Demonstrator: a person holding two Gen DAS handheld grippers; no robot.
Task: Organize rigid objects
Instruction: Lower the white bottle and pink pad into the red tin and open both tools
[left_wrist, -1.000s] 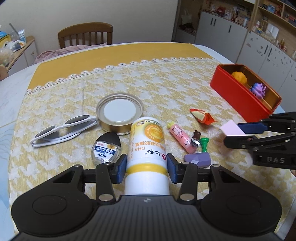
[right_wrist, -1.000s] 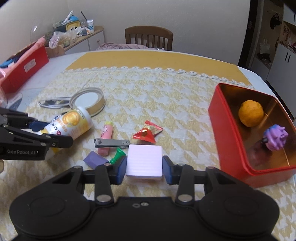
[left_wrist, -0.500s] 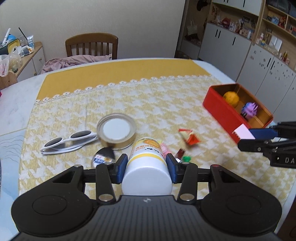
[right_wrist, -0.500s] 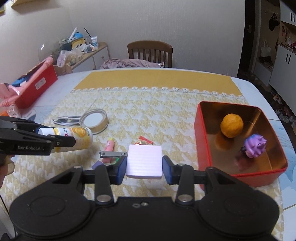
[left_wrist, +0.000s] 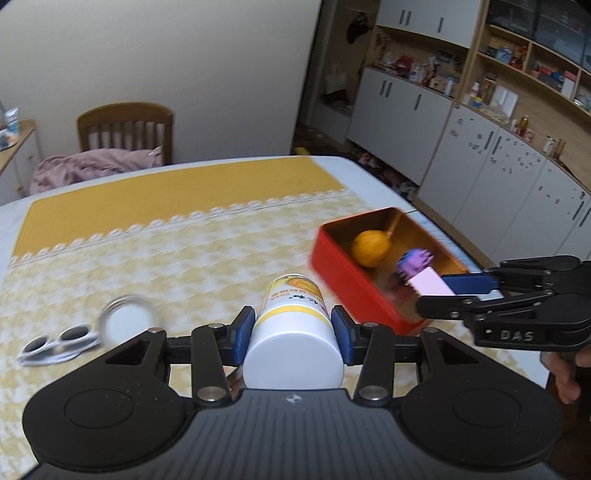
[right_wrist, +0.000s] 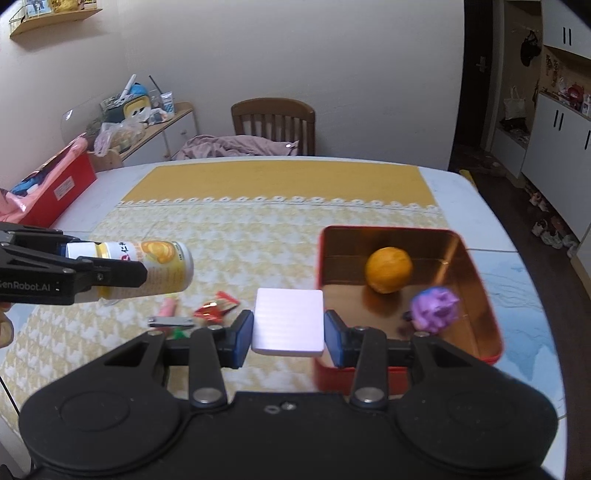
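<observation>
Left gripper (left_wrist: 293, 328) clasps a white-and-yellow bottle (left_wrist: 293, 332) above the surface (right_wrist: 258, 236) | right gripper (right_wrist: 288, 334) grasps a pale pink block (right_wrist: 288, 319) beside the red tin (right_wrist: 480, 295)

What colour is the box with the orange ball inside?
Red outside, shiny copper-gold inside; the box shows best in the right wrist view.

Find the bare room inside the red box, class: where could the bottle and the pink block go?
In the red box, the left half is bare, bordered by the left wall and the orange ball. The right side is crowded: the ball and purple toy sit there. The left gripper holds the bottle; the right gripper holds the pink block.
</observation>
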